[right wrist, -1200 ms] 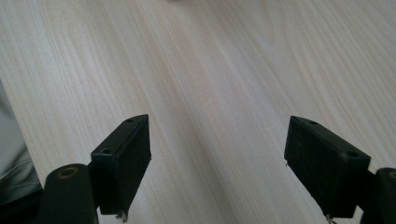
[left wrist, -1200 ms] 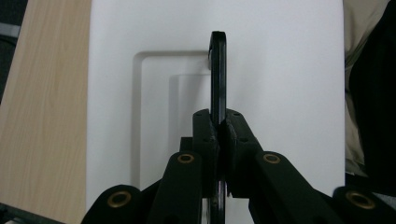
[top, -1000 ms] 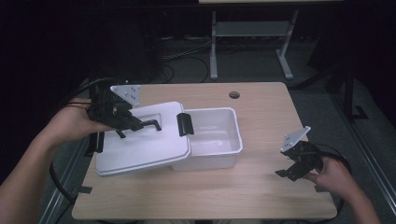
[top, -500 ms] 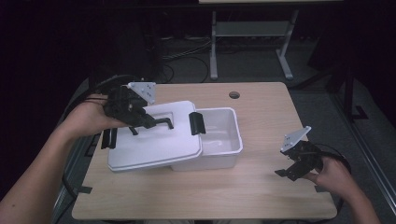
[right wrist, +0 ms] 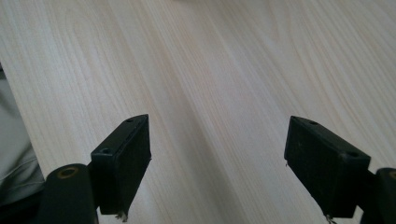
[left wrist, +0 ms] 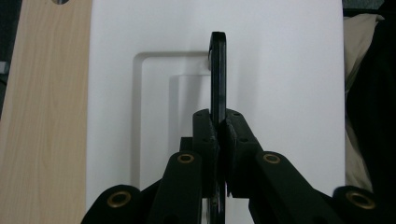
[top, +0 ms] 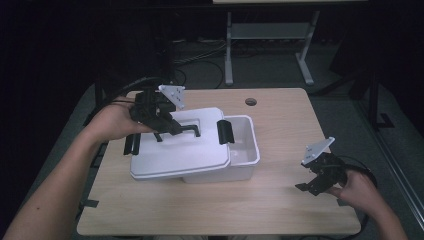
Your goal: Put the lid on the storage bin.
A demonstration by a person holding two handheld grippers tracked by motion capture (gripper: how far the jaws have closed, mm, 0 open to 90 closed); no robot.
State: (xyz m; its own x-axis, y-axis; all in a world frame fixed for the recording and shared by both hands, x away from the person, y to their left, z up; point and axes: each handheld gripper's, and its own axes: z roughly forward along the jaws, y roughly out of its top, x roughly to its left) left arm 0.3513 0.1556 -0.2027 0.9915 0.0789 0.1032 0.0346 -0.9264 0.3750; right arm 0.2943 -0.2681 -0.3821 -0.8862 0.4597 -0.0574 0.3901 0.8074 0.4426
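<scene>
Below, pale wooden table (top: 280, 120), dark room.

A lab or test room, dimly lit. A pale wood-grain table (top: 280, 210) with a round cable port (top: 251, 102) stands on grey floor (top: 340, 107). Behind it, loose black cables (top: 200, 60) trail across the floor past the metal legs of a second table (top: 265, 35). The surroundings are dark and bare of household furnishings.
</scene>
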